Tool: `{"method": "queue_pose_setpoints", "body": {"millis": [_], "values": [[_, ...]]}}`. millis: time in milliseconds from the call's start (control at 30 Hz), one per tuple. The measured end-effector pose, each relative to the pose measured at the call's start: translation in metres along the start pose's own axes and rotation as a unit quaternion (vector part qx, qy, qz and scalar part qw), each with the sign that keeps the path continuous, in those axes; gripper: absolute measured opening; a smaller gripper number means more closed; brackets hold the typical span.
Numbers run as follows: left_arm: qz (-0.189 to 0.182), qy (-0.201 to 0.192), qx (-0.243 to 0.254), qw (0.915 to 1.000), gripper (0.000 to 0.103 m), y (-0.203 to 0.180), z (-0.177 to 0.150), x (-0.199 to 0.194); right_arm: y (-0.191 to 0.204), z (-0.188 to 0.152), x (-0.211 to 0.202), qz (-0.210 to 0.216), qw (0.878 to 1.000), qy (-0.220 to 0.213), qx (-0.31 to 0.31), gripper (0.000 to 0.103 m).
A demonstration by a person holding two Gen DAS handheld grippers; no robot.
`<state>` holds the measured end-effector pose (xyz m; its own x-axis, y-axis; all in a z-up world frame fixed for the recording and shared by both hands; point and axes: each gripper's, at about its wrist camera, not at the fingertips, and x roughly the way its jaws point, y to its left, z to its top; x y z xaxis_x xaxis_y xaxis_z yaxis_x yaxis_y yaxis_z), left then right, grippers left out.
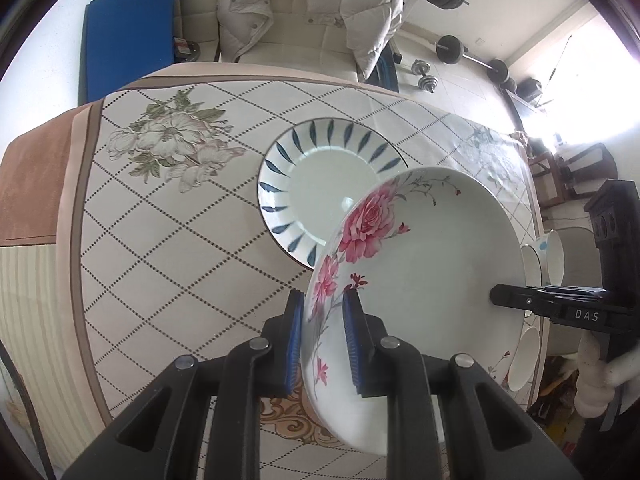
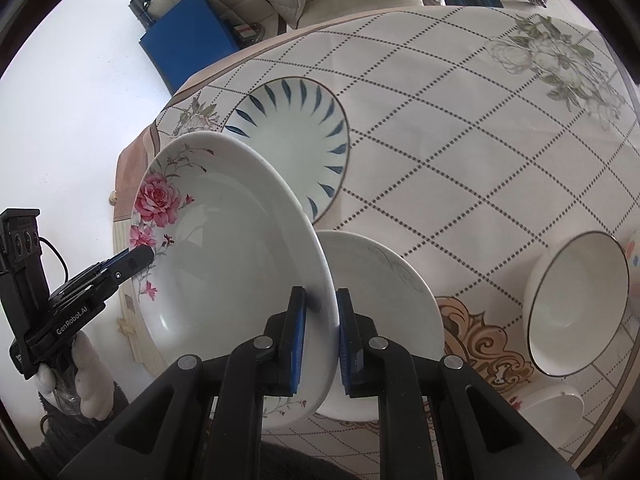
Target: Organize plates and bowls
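A white plate with pink roses (image 1: 432,264) is held tilted above the table by both grippers. My left gripper (image 1: 323,308) is shut on its rose-side rim. My right gripper (image 2: 321,300) is shut on the opposite rim, and the plate (image 2: 224,248) shows there too. The right gripper also appears at the plate's far edge in the left wrist view (image 1: 500,294). A blue-leaf plate (image 1: 320,184) lies flat on the table behind it, also in the right wrist view (image 2: 296,136). A plain white plate (image 2: 380,292) lies under the held plate's edge.
A white bowl with a dark rim (image 2: 576,304) stands at the right, with a smaller white bowl (image 2: 552,412) near the table edge. The table wears a floral checked cloth (image 1: 168,216). A chair with a white jacket (image 1: 308,12) stands behind the table.
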<state>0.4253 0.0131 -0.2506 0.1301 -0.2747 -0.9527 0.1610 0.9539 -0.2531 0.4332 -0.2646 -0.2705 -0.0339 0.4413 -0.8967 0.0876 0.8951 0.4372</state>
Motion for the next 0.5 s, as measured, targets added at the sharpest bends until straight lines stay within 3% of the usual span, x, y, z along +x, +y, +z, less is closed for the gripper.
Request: {"method": "queue_pose_setpoints", "body": {"millis": [167,333,500], "values": [[0.001,0.026,0.007,0.9996,0.017,-0.023,-0.02,0.025,-0.035,-0.025,0.005,-0.004,1.0,0.01,0.017,0.016],[0.027,0.045,0.025,0.9983,0.017,-0.04,-0.037,0.05,-0.06,-0.043,0.021,-0.013,1.0,0.021,0.018,0.017],[0.03,0.062,0.021,0.9974,0.017,-0.039,-0.044,0.071,-0.077,-0.054,0.035,-0.017,0.999,0.032,0.021,0.017]]}}
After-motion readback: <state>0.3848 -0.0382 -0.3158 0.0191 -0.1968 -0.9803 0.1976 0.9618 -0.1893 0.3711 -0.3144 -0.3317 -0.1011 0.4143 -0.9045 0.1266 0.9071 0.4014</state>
